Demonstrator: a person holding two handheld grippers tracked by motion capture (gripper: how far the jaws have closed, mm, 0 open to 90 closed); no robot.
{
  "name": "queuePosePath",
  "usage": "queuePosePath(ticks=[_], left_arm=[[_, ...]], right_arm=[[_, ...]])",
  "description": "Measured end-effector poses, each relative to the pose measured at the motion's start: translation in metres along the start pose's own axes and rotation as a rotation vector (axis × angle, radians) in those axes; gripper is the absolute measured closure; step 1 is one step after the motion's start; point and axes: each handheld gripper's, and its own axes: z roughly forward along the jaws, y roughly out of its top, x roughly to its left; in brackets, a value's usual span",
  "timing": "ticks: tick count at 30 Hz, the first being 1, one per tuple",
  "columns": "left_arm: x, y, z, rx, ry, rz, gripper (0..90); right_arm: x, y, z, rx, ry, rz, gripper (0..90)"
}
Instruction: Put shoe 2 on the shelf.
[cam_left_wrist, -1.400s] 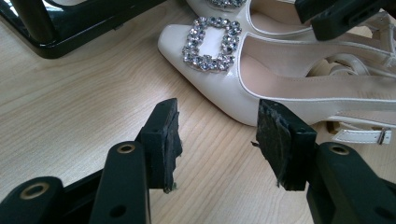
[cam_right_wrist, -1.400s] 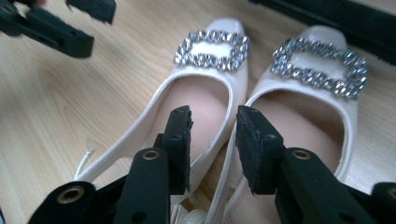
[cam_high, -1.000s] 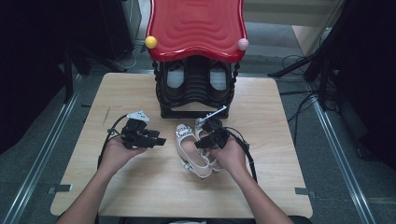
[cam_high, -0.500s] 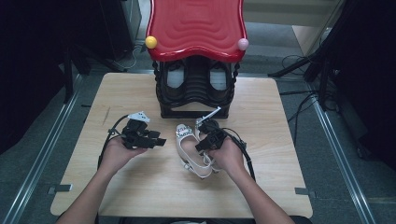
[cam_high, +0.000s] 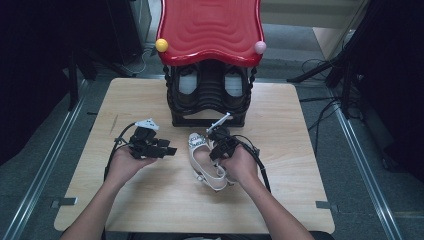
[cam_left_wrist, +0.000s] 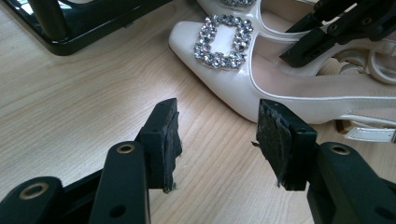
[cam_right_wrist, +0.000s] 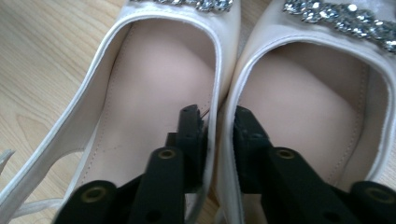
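**High view: pair of white shoes pinched together mid-desk**

High view, left to right: left gripper (cam_high: 159, 149) low over the desk (cam_high: 150, 210) left of centre, jaws wide apart, nothing between. Just right of it, pair of white shoes (cam_high: 202, 165) side by side at the desk's middle, toes toward black shoe rack (cam_high: 210, 107) at the far edge. Right gripper (cam_high: 220, 145) down in the shoes, jaws just closing, one in each shoe, pinching the two inner walls (cam_right_wrist: 218, 116) together
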Motion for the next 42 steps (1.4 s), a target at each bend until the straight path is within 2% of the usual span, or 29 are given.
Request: queuePosePath(ticks=[4, 10, 14, 16, 20, 26, 30, 34, 37, 40, 42], left_arm=[[0.001, 0.000, -0.001, 0.000, 0.001, -0.009, 48.4], [0.003, 0.000, -0.001, -0.002, 0.009, -0.011, 46.0], [0.004, -0.001, -0.001, -0.004, 0.007, -0.014, 43.7], [0.005, -0.001, -0.002, -0.010, 0.010, -0.018, 43.1], [0.008, -0.003, -0.006, -0.016, 0.015, -0.029, 42.4], [0.013, -0.012, -0.015, -0.032, 0.036, -0.052, 41.4], [0.014, -0.019, -0.021, -0.039, 0.055, -0.067, 41.2], [0.016, -0.025, -0.027, -0.051, 0.073, -0.085, 41.1], [0.018, -0.030, -0.031, -0.058, 0.080, -0.102, 41.1], [0.019, -0.035, -0.036, -0.068, 0.092, -0.112, 41.0], [0.020, -0.037, -0.038, -0.069, 0.101, -0.117, 41.1]], right_arm=[[0.000, 0.000, -0.001, -0.005, -0.008, 0.008, 83.3], [-0.003, -0.002, -0.005, -0.001, 0.009, 0.020, 85.9], [-0.006, -0.003, -0.010, 0.011, 0.019, -0.006, 86.1], [-0.008, -0.004, -0.015, 0.013, 0.038, -0.033, 86.2], [-0.014, -0.006, -0.026, 0.006, 0.109, -0.073, 86.1], [-0.011, -0.003, -0.048, 0.012, 0.116, -0.231, 85.9], [-0.010, 0.003, -0.064, 0.012, 0.149, -0.324, 85.9], [-0.007, 0.015, -0.079, 0.001, 0.173, -0.447, 85.8], [-0.001, 0.025, -0.089, -0.014, 0.166, -0.550, 85.5], [0.004, 0.034, -0.096, -0.007, 0.187, -0.619, 85.5], [0.006, 0.041, -0.102, -0.002, 0.205, -0.643, 85.5]])
